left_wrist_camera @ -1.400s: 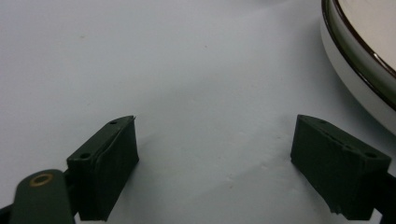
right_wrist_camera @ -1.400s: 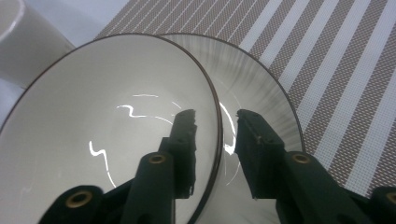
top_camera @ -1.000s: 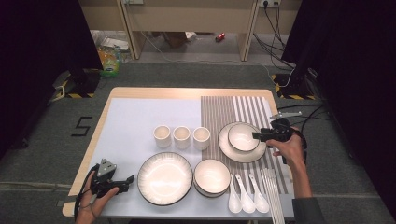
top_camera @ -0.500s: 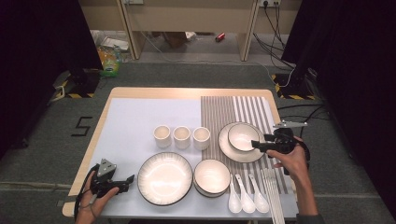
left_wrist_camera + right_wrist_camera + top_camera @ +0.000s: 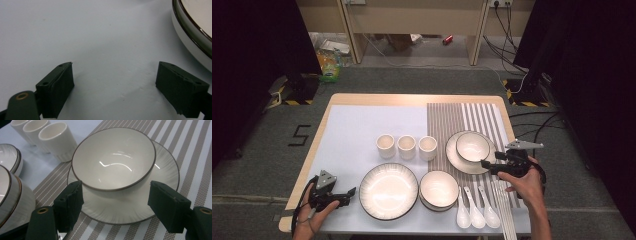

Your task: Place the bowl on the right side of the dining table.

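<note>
Glossy white bowl [image 5: 113,161] with thin dark rim, seated on a ribbed white saucer [image 5: 165,173] on the striped woven mat [image 5: 472,117] at the desk's [image 5: 357,127] right side. Just beside the saucer's near edge, right tool [image 5: 486,164], released, jaws just opened, nothing clamped. Open mat beyond. Left tool [image 5: 351,193] released over bare desk by the large plate [image 5: 388,191].

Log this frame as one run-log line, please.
right claw: open, just opened, nothing gripped | faces white dark-rimmed ceramic bowl on matching plate | left claw: open, idle
</note>
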The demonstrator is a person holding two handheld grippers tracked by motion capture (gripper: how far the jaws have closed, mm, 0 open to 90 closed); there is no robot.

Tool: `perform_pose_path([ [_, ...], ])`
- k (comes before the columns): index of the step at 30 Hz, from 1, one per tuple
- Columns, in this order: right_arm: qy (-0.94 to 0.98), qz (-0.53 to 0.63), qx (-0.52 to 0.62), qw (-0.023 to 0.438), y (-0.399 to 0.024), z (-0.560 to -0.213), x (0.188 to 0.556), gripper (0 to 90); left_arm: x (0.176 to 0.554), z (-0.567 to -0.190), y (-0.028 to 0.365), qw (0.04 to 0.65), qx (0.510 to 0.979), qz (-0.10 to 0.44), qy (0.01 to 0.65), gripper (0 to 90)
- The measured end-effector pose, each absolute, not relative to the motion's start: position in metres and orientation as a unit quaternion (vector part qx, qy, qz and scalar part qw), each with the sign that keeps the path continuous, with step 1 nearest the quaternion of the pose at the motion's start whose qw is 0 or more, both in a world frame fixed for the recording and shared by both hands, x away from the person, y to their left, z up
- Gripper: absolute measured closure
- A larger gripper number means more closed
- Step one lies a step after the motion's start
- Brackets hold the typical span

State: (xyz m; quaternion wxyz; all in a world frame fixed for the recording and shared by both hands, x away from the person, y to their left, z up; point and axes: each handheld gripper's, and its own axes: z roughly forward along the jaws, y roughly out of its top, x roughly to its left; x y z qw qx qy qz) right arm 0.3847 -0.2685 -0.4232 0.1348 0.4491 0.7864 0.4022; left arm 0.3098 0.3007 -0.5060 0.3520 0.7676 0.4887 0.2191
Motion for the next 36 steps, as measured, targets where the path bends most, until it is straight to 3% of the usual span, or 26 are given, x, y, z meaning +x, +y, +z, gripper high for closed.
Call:
perform_pose_path([
  [36,0.785,0.408,0.449,0.124,-0.275,-0.439,0.349,30.7,0.309,-0.506,0.301,0.351,0.768,0.220,0.488,13.9],
])
